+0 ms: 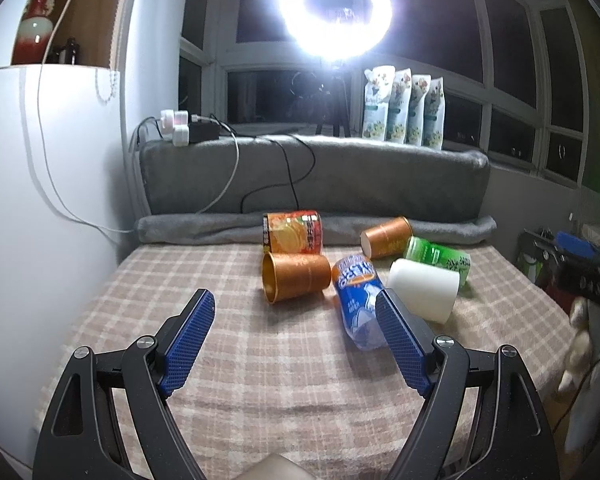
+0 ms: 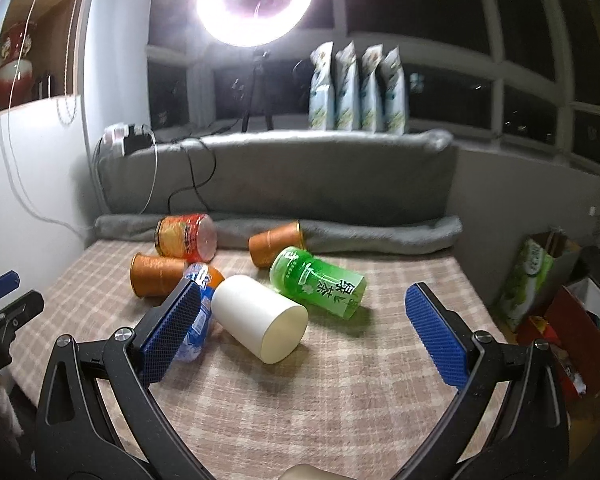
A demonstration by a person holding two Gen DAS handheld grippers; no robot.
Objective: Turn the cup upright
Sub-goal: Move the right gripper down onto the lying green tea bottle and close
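Observation:
Several cups lie on their sides on a checked cloth (image 1: 260,360). A white cup (image 1: 424,290) (image 2: 260,316) lies nearest, beside a blue cup (image 1: 360,304) (image 2: 196,328) and a green cup (image 1: 440,258) (image 2: 320,284). A gold cup (image 1: 296,276) (image 2: 156,276) lies with its mouth toward the left wrist view. A second gold cup (image 1: 386,238) (image 2: 276,242) and an orange printed cup (image 1: 294,230) (image 2: 186,238) lie by the grey roll. My left gripper (image 1: 294,314) is open and empty. My right gripper (image 2: 300,304) is open and empty, its fingers either side of the white cup.
A grey cushion (image 1: 316,176) and a rolled grey blanket (image 1: 204,228) bound the far edge. A white wall (image 1: 40,200) with cables stands at the left. A ring light (image 1: 336,8) glares. Boxes and bags (image 2: 540,280) stand off the right edge.

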